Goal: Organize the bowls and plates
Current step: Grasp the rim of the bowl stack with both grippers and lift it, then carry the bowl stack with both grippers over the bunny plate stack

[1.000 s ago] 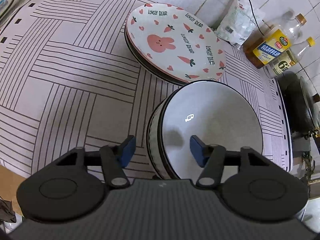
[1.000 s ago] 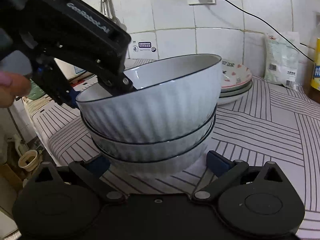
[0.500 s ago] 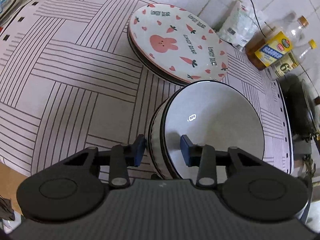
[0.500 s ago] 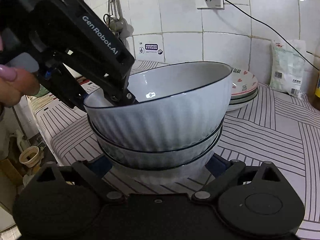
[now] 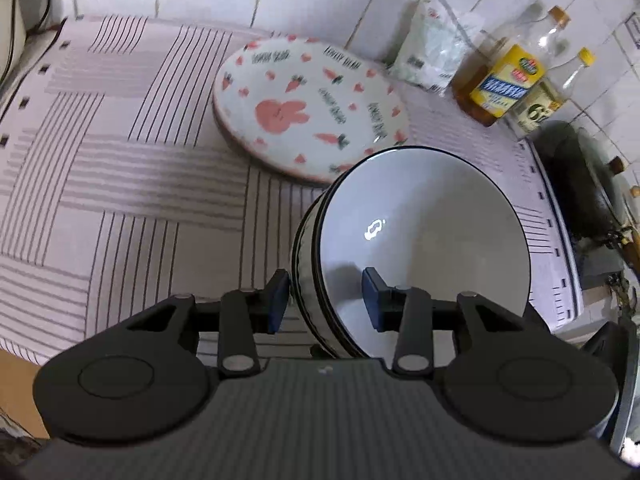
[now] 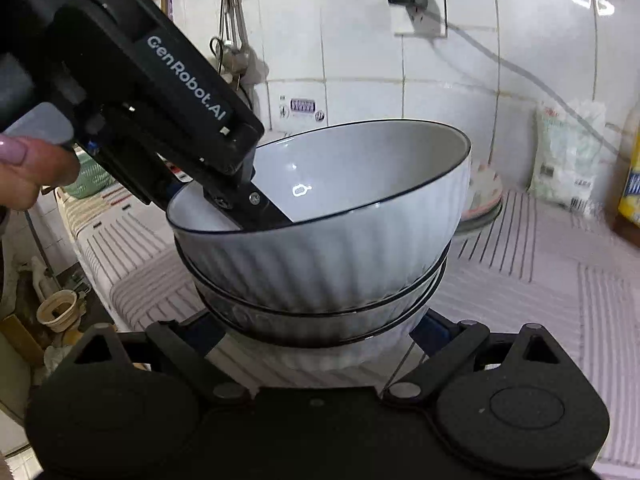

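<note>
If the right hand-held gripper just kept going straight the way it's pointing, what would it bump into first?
Most likely the stack of bowls: it sits right ahead of the right hand-held gripper, between its open fingers. It would probably meet the bottom bowl first, though depth there is hard to judge.

Striped cloth [image 5: 120,184] under stacked crockery

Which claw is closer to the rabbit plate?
Left. The left claw straddles the top bowl's rim, just before the rabbit plate. The right claw sits behind the bowl stack.
</note>
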